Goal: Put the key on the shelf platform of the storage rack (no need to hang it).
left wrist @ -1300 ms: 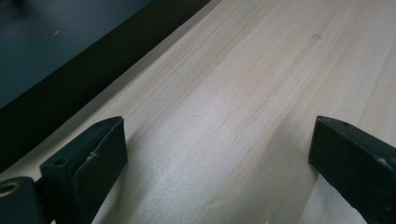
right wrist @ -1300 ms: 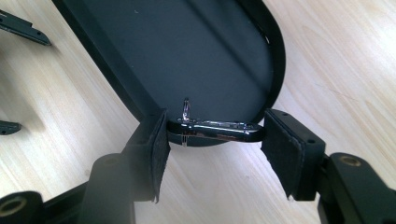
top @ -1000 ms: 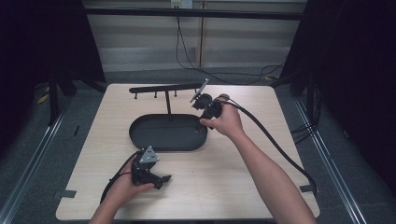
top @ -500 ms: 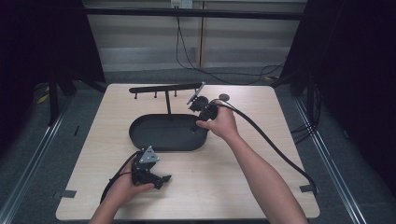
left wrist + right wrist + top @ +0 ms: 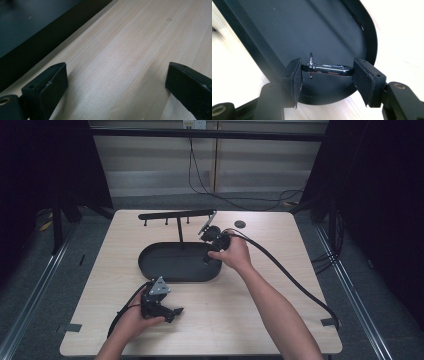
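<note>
Lowered since the earlier frame, the right gripper [image 5: 327,71] now hangs over the near-right end of the black oval tray [image 5: 287,30], fingers clamped endwise on a metal snap hook [image 5: 328,69]; its long axis spans them, ring at one end. No writing is legible. The left gripper [image 5: 159,303] rests on the table [image 5: 240,320], fingers apart.

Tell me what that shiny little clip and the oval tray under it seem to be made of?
The clip, held in the right gripper, looks like polished metal: silvery, with bright mirror-like glints. The oval tray looks matte black, perhaps painted metal or plastic; its even, dull surface leaves that open.
</note>
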{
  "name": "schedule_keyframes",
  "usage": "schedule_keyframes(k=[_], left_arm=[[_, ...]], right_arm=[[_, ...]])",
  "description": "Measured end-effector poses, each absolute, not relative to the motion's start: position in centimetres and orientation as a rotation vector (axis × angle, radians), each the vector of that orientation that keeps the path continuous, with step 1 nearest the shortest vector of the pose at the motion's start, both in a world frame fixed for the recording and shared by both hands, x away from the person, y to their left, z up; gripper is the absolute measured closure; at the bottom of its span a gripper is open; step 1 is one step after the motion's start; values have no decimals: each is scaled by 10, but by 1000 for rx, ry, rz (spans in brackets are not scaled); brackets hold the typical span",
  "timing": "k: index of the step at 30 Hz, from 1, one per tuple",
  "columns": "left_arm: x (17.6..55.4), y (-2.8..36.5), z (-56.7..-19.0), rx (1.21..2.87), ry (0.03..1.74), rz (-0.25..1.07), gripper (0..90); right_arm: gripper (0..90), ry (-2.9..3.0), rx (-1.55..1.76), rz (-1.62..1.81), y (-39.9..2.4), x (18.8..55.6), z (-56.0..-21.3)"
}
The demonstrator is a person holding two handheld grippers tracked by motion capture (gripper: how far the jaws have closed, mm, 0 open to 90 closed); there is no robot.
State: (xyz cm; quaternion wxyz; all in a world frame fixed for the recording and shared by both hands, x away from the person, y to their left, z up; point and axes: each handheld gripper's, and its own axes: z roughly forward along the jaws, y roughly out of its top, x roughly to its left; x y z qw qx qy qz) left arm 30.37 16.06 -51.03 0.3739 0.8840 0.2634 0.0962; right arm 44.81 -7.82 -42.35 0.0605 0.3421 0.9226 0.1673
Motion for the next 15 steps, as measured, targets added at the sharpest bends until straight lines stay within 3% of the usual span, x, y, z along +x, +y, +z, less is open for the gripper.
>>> schedule_keyframes(k=[15], left_arm=[[304, 160, -510, 2265, 672, 245, 34]], right_arm=[[418, 2800, 1023, 468, -76, 452, -431]])
